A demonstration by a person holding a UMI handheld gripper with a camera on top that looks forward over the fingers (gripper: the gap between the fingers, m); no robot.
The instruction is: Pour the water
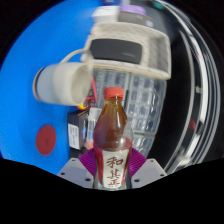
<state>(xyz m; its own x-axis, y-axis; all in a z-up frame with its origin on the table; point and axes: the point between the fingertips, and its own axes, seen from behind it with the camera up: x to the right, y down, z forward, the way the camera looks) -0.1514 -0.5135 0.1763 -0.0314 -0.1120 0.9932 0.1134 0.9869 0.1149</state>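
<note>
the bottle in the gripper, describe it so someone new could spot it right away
Start at the blue surface, then the white mug and clear glass. Nearer, between the gripper fingers, stands the bottle: brown liquid, red cap, white label with red characters.

Lab-like bench (20, 70), wire rack (145, 100)

A: What colours mark the bottle (113, 140)?
B: Reddish-brown liquid, a red cap (114, 95), and a white label (114, 170) with dark characters. Magenta pads (91, 161) flank it on the tongs (113, 168), whose fingers are grey.
A: And beyond it?
B: At 12 o'clock, a clear glass pitcher (140, 100) with ribbed lines, under a cream-white lid (125, 50). At 9 o'clock, a bright blue surface (35, 50) bearing a red round spot (44, 140).
</note>
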